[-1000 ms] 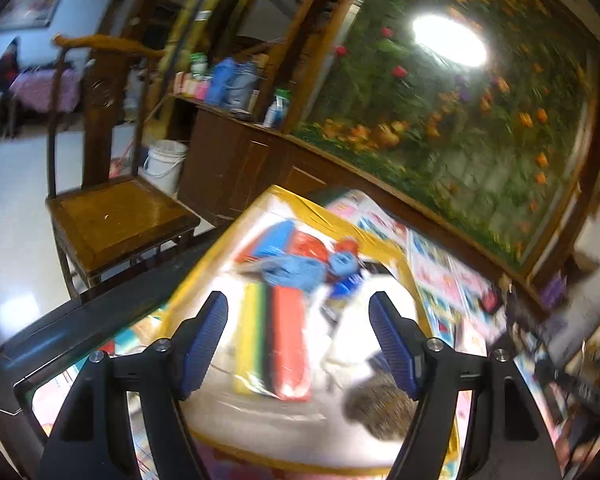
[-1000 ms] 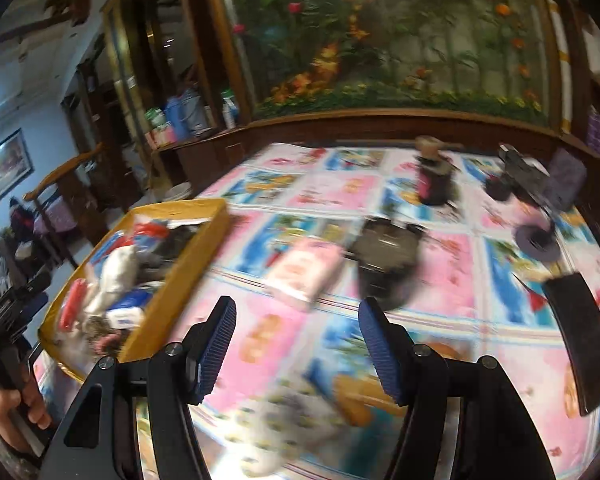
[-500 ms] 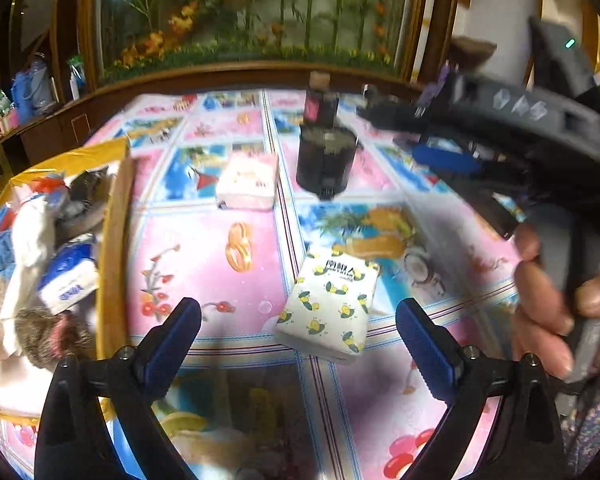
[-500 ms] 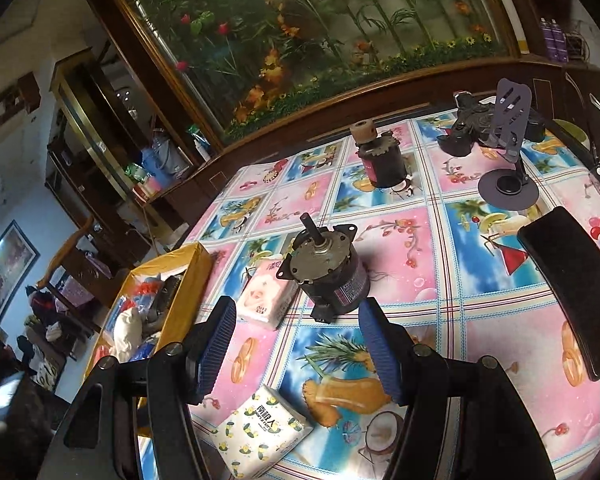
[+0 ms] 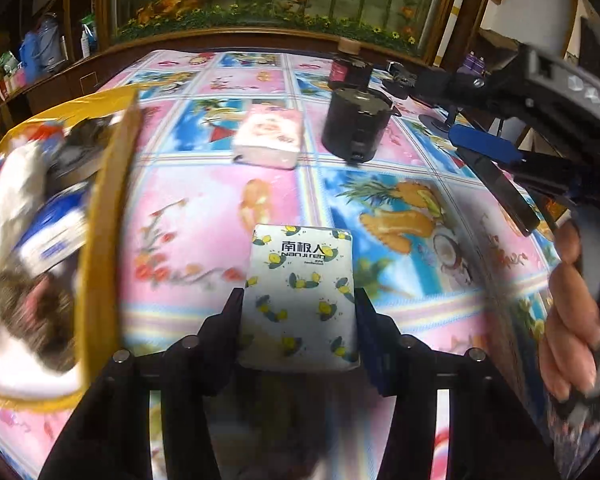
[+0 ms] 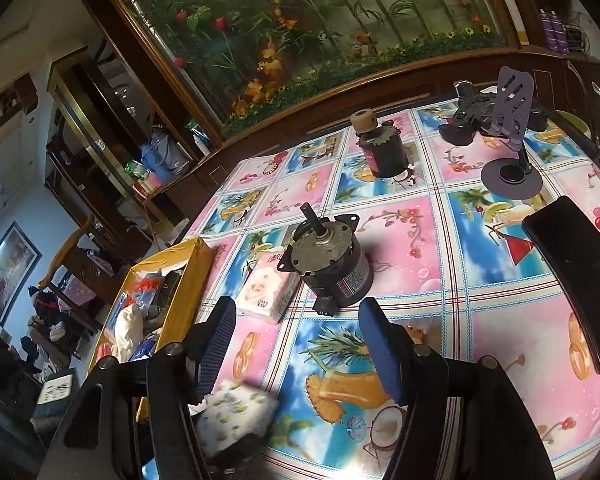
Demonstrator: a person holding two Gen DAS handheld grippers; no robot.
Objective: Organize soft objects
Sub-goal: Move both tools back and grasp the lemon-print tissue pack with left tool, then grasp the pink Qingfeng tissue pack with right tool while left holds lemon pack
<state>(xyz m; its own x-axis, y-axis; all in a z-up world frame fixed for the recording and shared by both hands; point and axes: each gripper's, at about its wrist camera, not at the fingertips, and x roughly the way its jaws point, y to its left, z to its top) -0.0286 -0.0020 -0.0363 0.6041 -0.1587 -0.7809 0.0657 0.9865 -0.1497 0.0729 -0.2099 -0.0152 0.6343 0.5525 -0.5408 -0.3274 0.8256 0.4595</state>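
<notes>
**Left hand-held gripper closing on the lemon-print tissue pack**

Your surface (image 6: 452, 312) is the biggest thing in front of you, covered with a bright cloth printed in pink and blue squares of fruit and drinks. Along its left edge sits the yellow box (image 5: 100, 216), already filled with soft items: white cloth, a blue-and-white packet and something brown and fuzzy, all blurred in the left wrist view.

A black phone (image 6: 580, 276) lies flat at the right side of the surface. Near the middle stands a dark electric motor (image 6: 328, 264) with its shaft up, and a second, smaller motor (image 6: 380, 148) stands farther back. A purple phone stand (image 6: 512, 152) is at the far right.

The pink tissue pack (image 6: 268, 292) lies just beside the near motor, between it and the yellow box.

The white tissue pack with the lemon print (image 5: 300, 292) lies on the surface near you, just right of the box. Your left hand-held gripper (image 5: 298, 308) has this pack between its fingers; the jaws are closing and the pads sit against its two long sides.

Your right hand-held gripper (image 6: 298, 344) hovers spread above the surface with nothing between its fingers, pointed toward the near motor and the pink pack.
</notes>
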